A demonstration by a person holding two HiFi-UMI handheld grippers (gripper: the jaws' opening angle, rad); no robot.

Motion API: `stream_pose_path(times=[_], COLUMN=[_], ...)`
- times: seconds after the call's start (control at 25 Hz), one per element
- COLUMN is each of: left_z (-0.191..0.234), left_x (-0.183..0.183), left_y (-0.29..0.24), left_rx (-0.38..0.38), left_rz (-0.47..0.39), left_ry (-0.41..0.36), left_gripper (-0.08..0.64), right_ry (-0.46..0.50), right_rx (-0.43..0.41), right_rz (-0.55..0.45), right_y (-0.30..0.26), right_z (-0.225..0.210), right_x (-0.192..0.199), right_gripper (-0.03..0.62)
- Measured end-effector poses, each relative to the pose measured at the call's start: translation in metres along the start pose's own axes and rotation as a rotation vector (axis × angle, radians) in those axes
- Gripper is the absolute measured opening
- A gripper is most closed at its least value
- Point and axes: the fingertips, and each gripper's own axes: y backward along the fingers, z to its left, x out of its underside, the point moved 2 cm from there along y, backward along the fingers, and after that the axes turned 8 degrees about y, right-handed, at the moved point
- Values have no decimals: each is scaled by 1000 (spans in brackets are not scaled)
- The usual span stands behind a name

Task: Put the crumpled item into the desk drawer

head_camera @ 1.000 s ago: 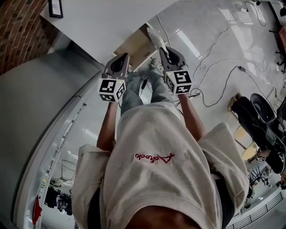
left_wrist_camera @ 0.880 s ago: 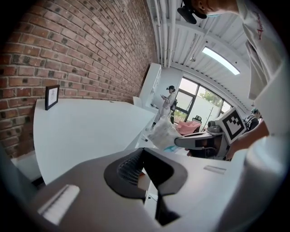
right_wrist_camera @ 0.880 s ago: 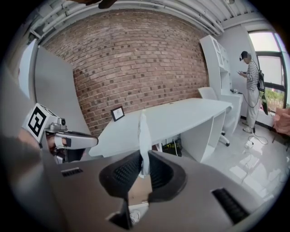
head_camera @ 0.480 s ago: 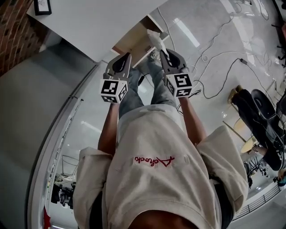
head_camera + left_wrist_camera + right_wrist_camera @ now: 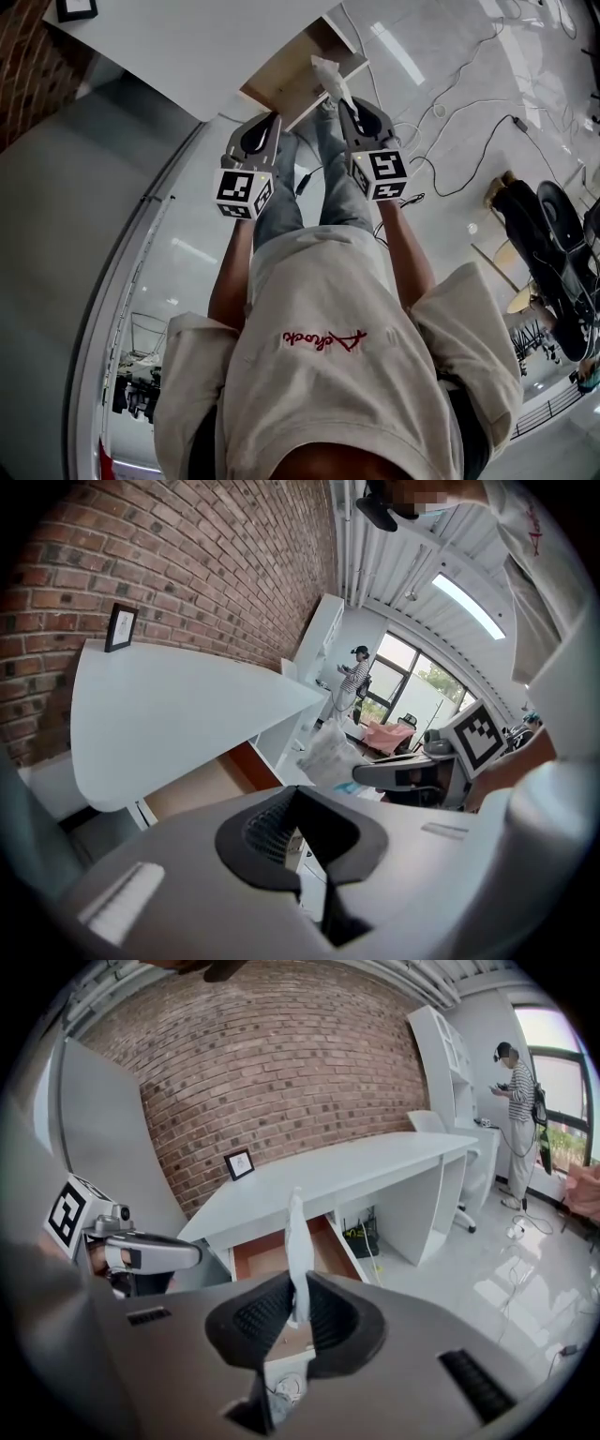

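A white crumpled item (image 5: pixel 298 1241), thin and twisted, stands up out of my right gripper (image 5: pixel 300 1283), whose pads are shut on its lower end. In the head view the crumpled item (image 5: pixel 330 77) pokes forward from the right gripper (image 5: pixel 354 111) over the front of the open desk drawer (image 5: pixel 295 82), which has a wood-coloured inside. The drawer (image 5: pixel 272 1252) hangs under the white desk (image 5: pixel 375 1168). My left gripper (image 5: pixel 255 136) hovers beside the right one, short of the drawer, and its jaws (image 5: pixel 295 789) look shut with nothing in them.
A small framed picture (image 5: pixel 239 1163) leans on the brick wall at the desk's back. Cables (image 5: pixel 450 122) trail over the glossy floor to the right. A person (image 5: pixel 517 1082) stands far off by the window, beyond a white chair (image 5: pixel 459 1208). My own legs show below the grippers.
Both grippers have moved forward toward the desk. The drawer shows more fully, and the item's tip now lies over the drawer's front. The grip on the item is unchanged.
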Motion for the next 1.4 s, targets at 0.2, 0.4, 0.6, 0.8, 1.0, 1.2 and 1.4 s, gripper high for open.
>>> stream_pose_path(times=[0.2, 0.4, 0.6, 0.8, 1.0, 1.2, 1.4], left_z=[16, 21, 21, 30, 37, 39, 37], left_x=[17, 31, 45, 56, 69, 81, 86], left_y=[-2, -5, -10, -17, -20, -19, -12], left_rx=[-27, -46, -52, -63, -78, -84, -94], left_rz=[6, 20, 26, 12, 4, 3, 2], left_ry=[9, 14, 20, 44, 78, 98, 113], left_gripper=[9, 9, 9, 9, 9, 9, 9], right_ry=[-11, -8, 26, 105, 429, 890, 1221], right_rx=[-26, -51, -87, -103, -161, -275, -388], right_rz=[34, 46, 74, 61, 105, 150, 176], right_y=[-8, -12, -24, -52, -89, -119, -139], right_z=[10, 12, 11, 4, 2, 7, 11], right_x=[22, 39, 49, 47, 48, 55, 68], right_gripper=[44, 44, 44, 44, 44, 44, 44])
